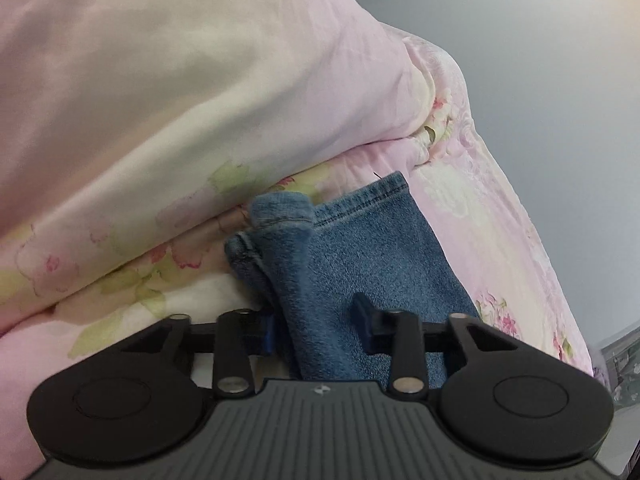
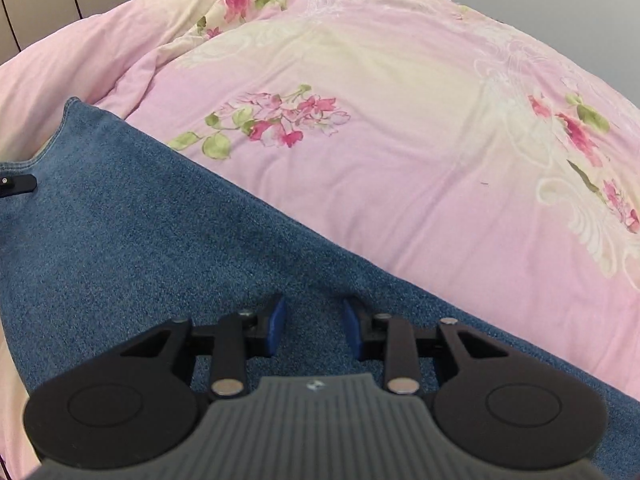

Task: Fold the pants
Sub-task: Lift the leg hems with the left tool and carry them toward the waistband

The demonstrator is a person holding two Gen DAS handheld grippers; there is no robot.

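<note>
Two grips, barely begun: your left gripper [image 1: 318, 326] jaws are pinching the pants [image 1: 360, 248] cuff; right gripper [image 2: 314, 326] jaws are standing narrow, denim between, grip unclear; bed [image 2: 400, 152] edge alongside.

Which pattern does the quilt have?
The quilt is pink with red flowers, clearest in the right wrist view.

Pants [image 2: 160, 232]: blue denim, mid-wash, fine speckled weave. Spread on the pink floral bedcover [image 2: 400, 120], lying as one long band that runs diagonally across it in the right wrist view; surface there flat and smooth, one long edge straight against the bedcover. Leg end [image 1: 360, 248] in the left wrist view: stitched hem showing, one corner flat on the bedcover, the other side bunched and rolled into a thick fold [image 1: 276, 216], raised above the bedcover.
</note>
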